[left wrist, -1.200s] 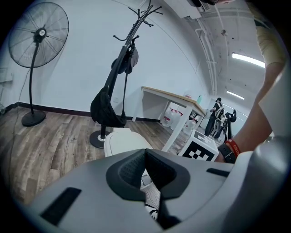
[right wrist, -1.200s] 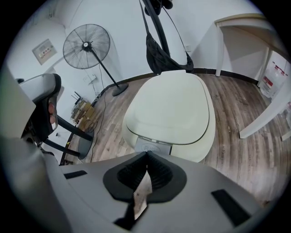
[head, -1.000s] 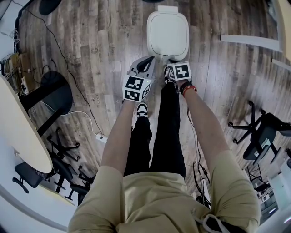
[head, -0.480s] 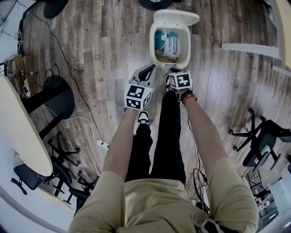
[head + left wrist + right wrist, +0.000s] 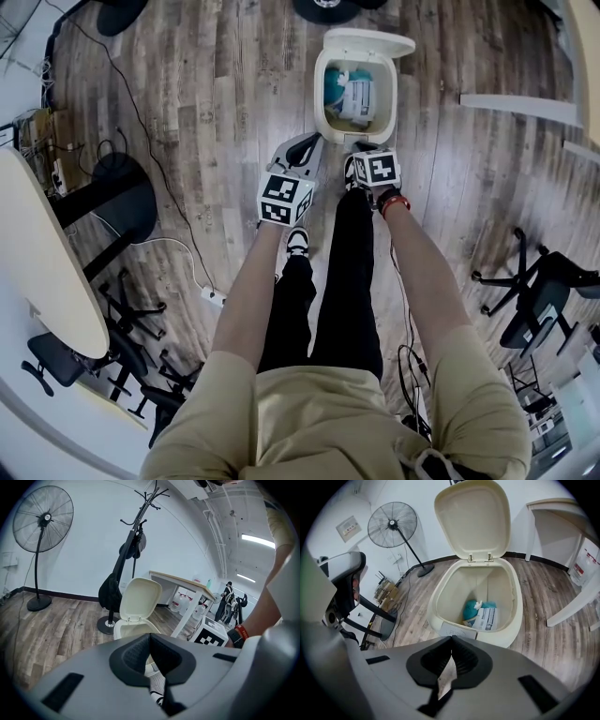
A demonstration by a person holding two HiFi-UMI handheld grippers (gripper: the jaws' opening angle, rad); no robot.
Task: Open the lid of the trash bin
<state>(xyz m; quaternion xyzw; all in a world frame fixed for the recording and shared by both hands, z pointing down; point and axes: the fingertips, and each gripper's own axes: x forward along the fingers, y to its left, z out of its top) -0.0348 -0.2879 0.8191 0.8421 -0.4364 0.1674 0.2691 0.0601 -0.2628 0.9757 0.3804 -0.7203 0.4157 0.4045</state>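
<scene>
Standing over a cream plastic trash bin (image 5: 320, 94) on a grey-brown wood-plank floor (image 5: 187, 112), a person holds 2 claws just short of its front rim. The bin's cream hinged lid (image 5: 370, 41) is up, tilted back on the 2 hinges at the rear rim, and the inside lies in plain sight.

By that showing the task looks done: nothing seems left but, perhaps, to keep the lid raised. What props it up cannot be told. 1 dark-trousered leg reaches toward the bin's base in the head view, but the shoe there is hidden under the right claw's marker cube.

The left claw (image 5: 150, 641) is clenched with nothing between its pads. The right claw (image 5: 451, 644) is clenched too, and likewise bare. Neither touches the bin.

Inside lie a crumpled teal item (image 5: 471, 610) and, beside it, a white printed packet (image 5: 488, 618) whose print is too small to read. A small grey plaque (image 5: 458, 631) on the bin's front rim carries faint lettering that cannot be made out. A pale notice (image 5: 348, 527) on the far wall is equally unreadable.
</scene>
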